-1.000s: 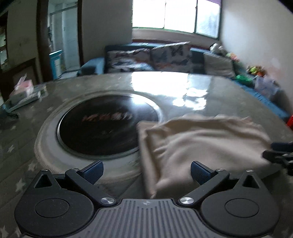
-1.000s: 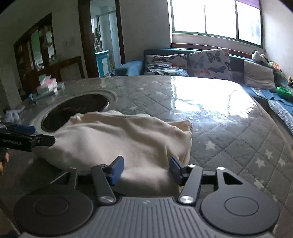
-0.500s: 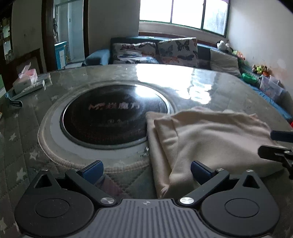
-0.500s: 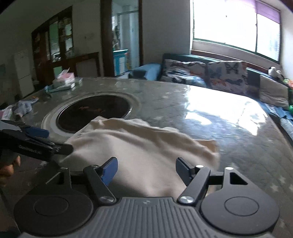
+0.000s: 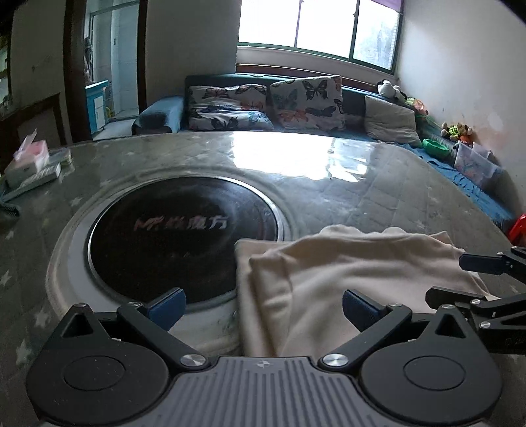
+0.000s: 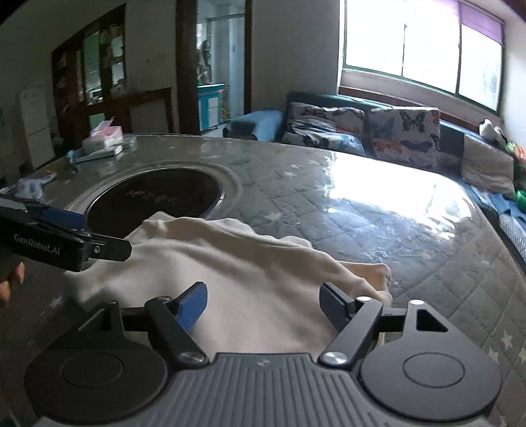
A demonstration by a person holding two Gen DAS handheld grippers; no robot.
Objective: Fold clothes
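Hovering with jaws spread wide and empty, the left gripper [image 5: 263,307] and right gripper [image 6: 263,303] have both backed off the cloth [image 5: 345,279] over the last second. It lies folded just ahead of each, its far-left corner lapping the round cooktop [image 5: 177,230] on the table [image 6: 361,203]. That fold looks finished; likely another fold or smoothing comes next.

Round table [image 5: 378,197] under a glossy quilted star-print cover, black circular cooktop [image 5: 184,230] set into its middle, tissue box [image 5: 28,161] at the far left edge, butterfly-print cushions [image 5: 305,98] on a dark sofa [image 6: 345,101] beyond, bright window [image 5: 315,26] behind, open doorway [image 6: 213,65] far left.
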